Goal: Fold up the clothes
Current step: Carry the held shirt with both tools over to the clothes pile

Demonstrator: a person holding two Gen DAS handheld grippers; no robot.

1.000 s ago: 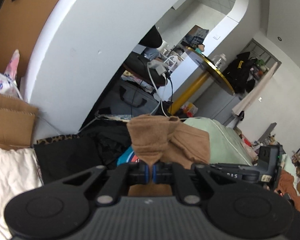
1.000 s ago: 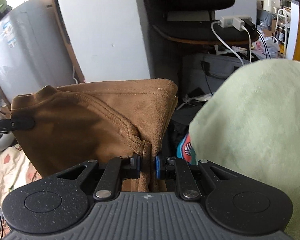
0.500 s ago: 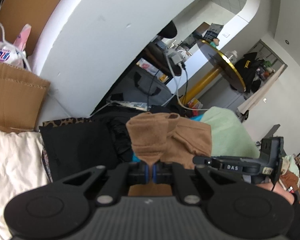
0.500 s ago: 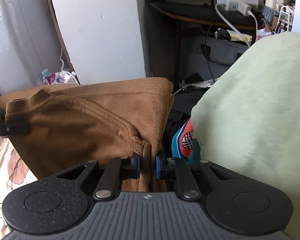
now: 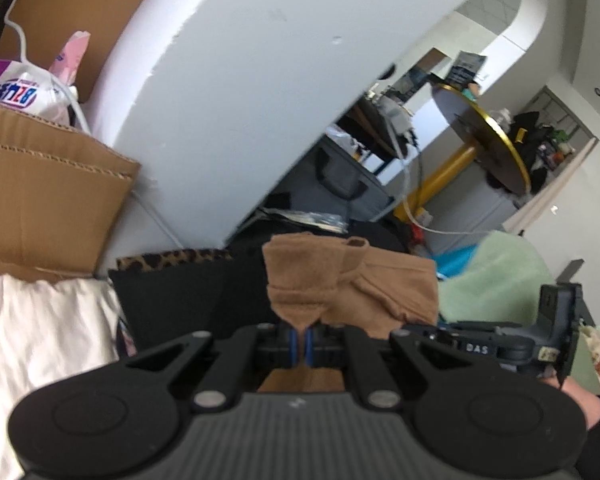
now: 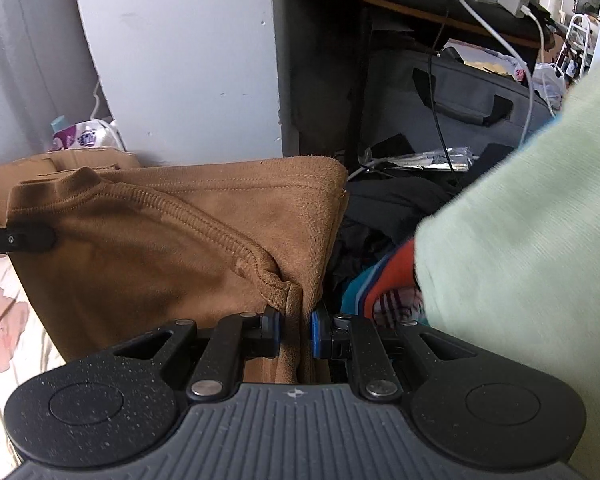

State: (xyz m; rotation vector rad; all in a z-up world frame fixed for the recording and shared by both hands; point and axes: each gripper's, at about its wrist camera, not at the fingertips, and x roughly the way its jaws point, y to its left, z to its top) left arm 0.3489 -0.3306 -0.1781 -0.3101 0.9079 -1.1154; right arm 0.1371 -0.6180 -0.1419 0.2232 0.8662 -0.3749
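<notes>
- Our left hand-held gripper [image 5: 300,346]: pads nearly together, pinching a bunched edge of the brown garment [image 5: 340,284].
- Our right hand-held gripper [image 6: 296,334]: clenched on a thicker fold by the ribbed neckline seam.
- Garment hangs stretched between both, doubled over, soft suede-like brown.
- Pale green cloth [image 6: 520,220] just beside it; dark clothes [image 5: 180,296] behind.

- white letters "das" on the black body of the right gripper [image 5: 474,347], left wrist view.
- purple-and-white plastic pack [image 5: 18,92] behind the cardboard box [image 5: 48,200]: large dark print on it, seen mirrored or turned, not legible.
- the same kind of pack [image 6: 82,136] in the right wrist view: print too small to read.
- poster or box [image 5: 466,68] by the round yellow-rimmed tabletop [image 5: 496,136]: blurred, unreadable.
</notes>
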